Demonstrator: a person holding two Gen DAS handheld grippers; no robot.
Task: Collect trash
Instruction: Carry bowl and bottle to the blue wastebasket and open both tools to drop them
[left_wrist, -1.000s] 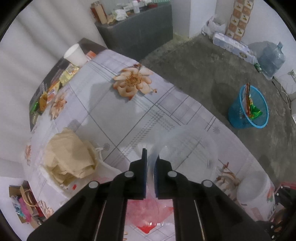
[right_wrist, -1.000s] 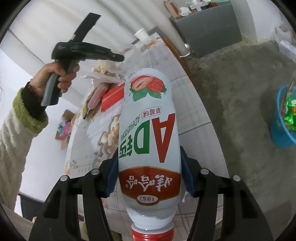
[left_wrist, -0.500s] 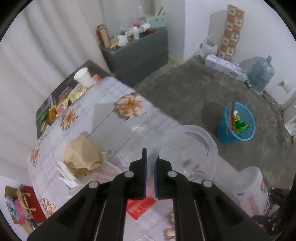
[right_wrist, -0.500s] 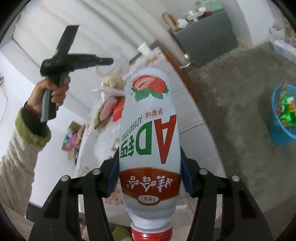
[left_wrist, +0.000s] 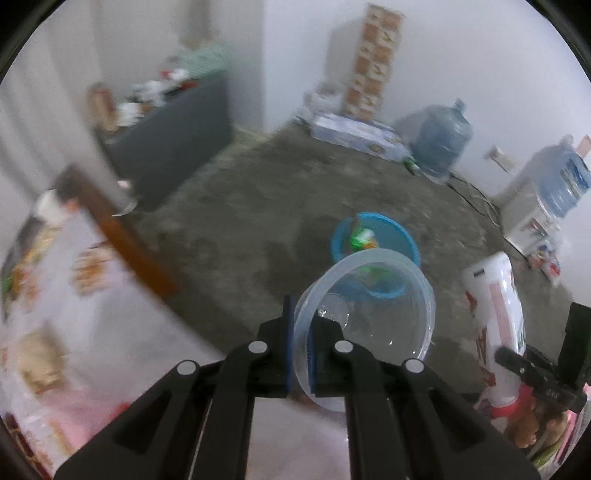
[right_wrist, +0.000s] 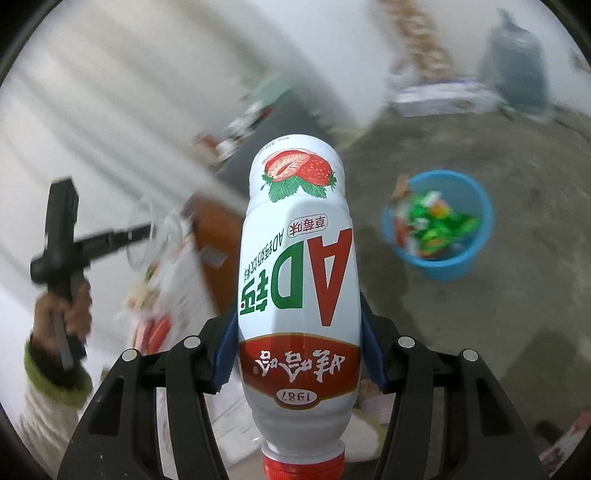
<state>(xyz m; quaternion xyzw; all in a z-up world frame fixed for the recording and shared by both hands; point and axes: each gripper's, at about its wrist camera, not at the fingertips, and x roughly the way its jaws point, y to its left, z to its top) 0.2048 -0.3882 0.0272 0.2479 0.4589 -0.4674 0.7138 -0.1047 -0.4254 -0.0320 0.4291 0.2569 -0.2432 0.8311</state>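
Two pieces of trash are in hand, neither binned. The left gripper (left_wrist: 301, 354) has its jaws nearly closed on the rim of a clear plastic bowl (left_wrist: 373, 317); the right gripper (right_wrist: 299, 347) clamps a strawberry drink bottle (right_wrist: 299, 280). Ahead on the floor, the blue bin (right_wrist: 439, 221) already holds wrappers.

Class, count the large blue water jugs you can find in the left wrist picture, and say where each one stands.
2. One water jug stands on the floor by the back wall; another jug sits on a white dispenser at far right. Others may be hidden.
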